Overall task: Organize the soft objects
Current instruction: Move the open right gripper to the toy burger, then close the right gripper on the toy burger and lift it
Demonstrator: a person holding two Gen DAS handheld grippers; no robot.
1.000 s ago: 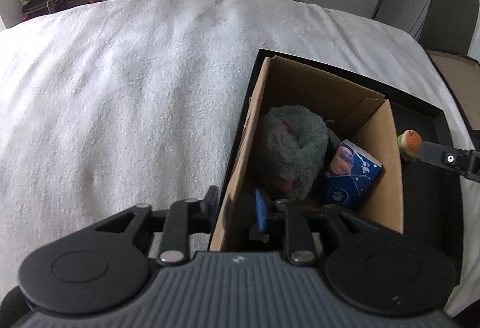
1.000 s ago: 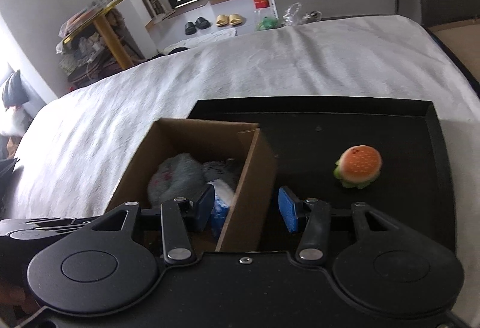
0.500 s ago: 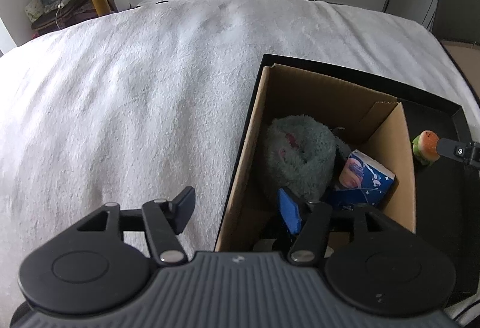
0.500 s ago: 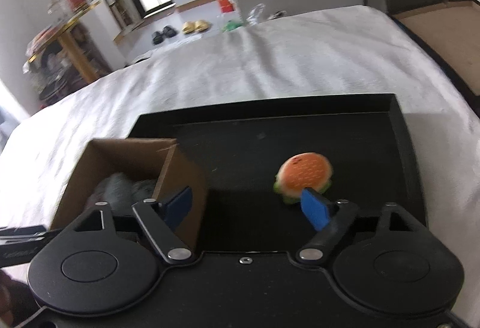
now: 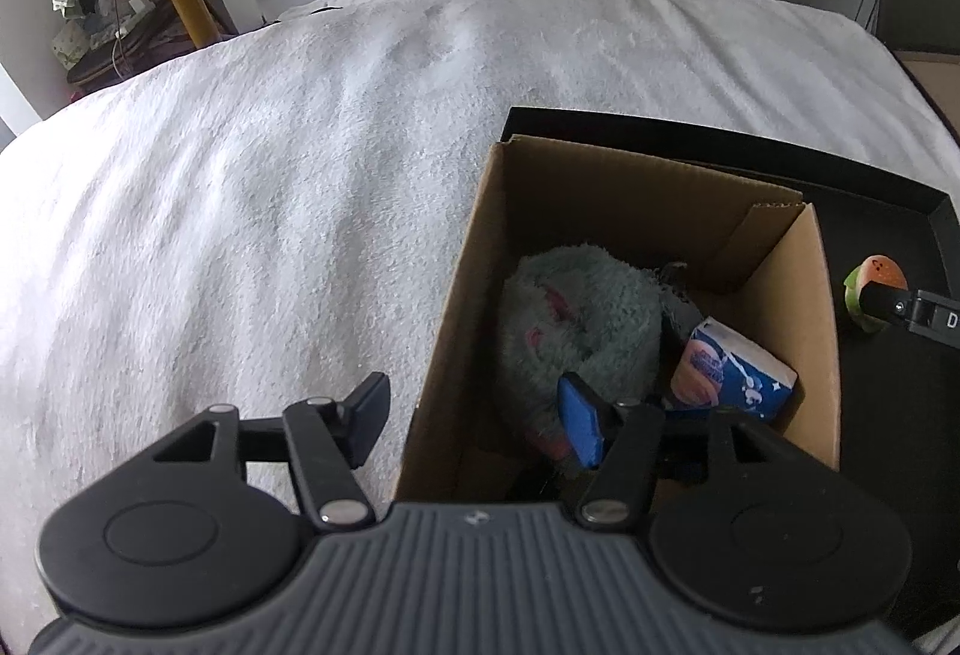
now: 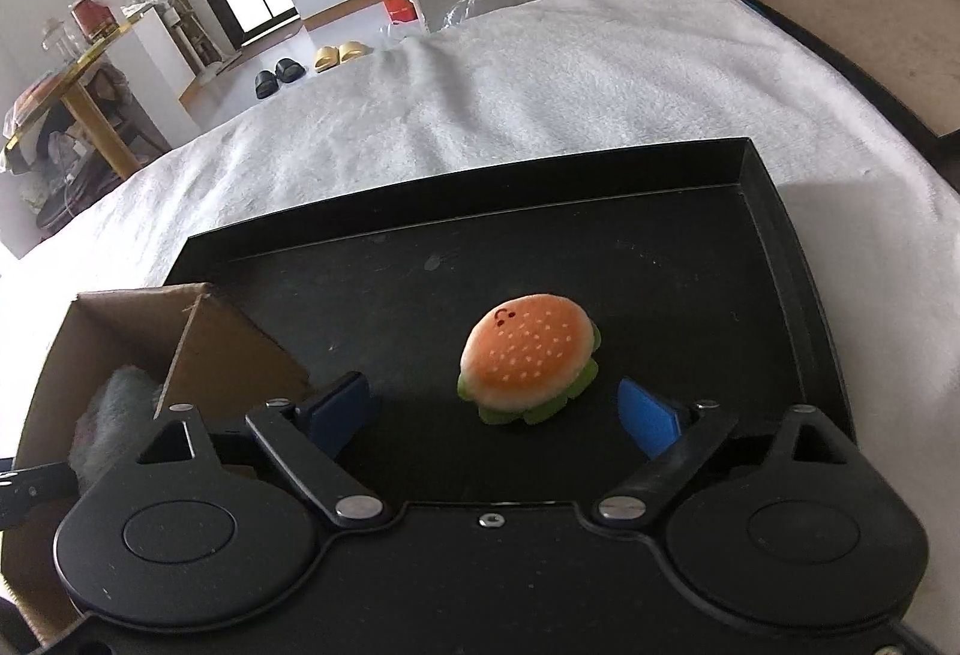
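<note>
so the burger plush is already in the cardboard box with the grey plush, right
Not quite. The burger plush lies on the black tray, outside the cardboard box; the right wrist view shows it. The grey plush is in the box.

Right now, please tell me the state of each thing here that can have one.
cardboard box: open at top, standing on the black tray, partly filled.
grey plush: inside the box.
blue packet: inside the box, leaning tilted.
burger plush: lying on the tray, untouched.
black tray: on the white blanket.
left gripper: fingers open, straddling the box wall.
right gripper: fingers just opened wider, either side of the burger plush.
</note>
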